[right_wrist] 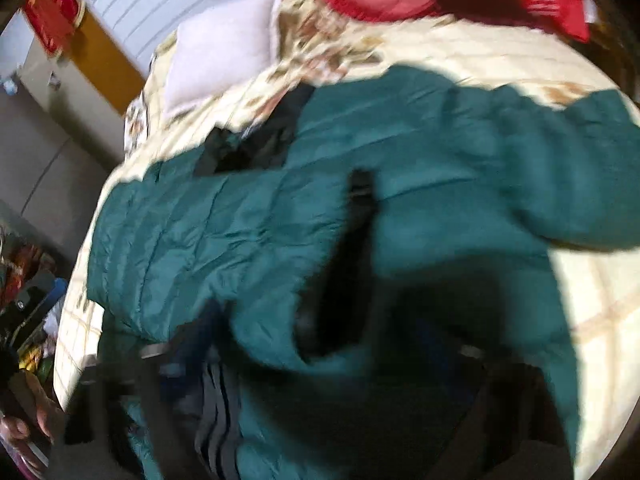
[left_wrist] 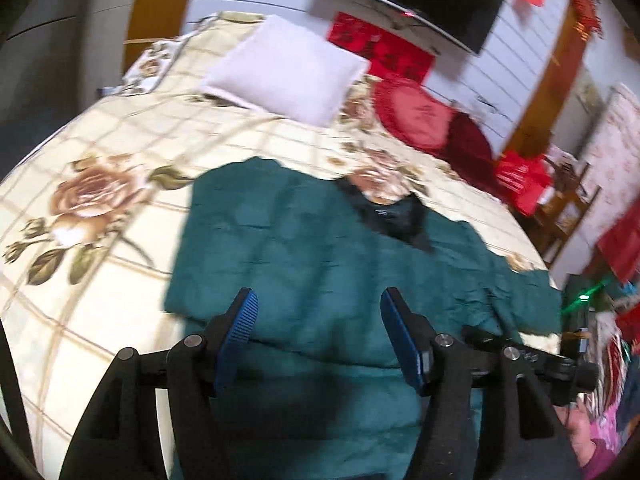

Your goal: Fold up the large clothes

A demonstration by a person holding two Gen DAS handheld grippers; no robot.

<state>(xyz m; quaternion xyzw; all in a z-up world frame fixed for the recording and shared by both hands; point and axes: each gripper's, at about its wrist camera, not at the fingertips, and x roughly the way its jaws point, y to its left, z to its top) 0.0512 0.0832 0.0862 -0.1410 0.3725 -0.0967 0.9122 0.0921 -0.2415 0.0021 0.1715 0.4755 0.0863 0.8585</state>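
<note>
Left gripper [left_wrist: 318, 320] is spread wide with nothing between its blue pads [left_wrist: 240, 332]; it hangs just above the near part of the green jacket [left_wrist: 320, 248], so you can come down on the cloth without dragging it. Beyond this gripper the jacket lies flat on the bed [left_wrist: 100, 240], its dark collar [left_wrist: 396, 216] at the far end toward the pillow [left_wrist: 284, 68], which leaves the near hem free for the next fold, I think. Your right gripper is lost in blur and shadow in its own view, so I cannot tell if it pinches anything. Before it, one jacket flap [right_wrist: 224, 248] is turned over the body and the sleeve [right_wrist: 560, 168] reaches to the right.
</note>
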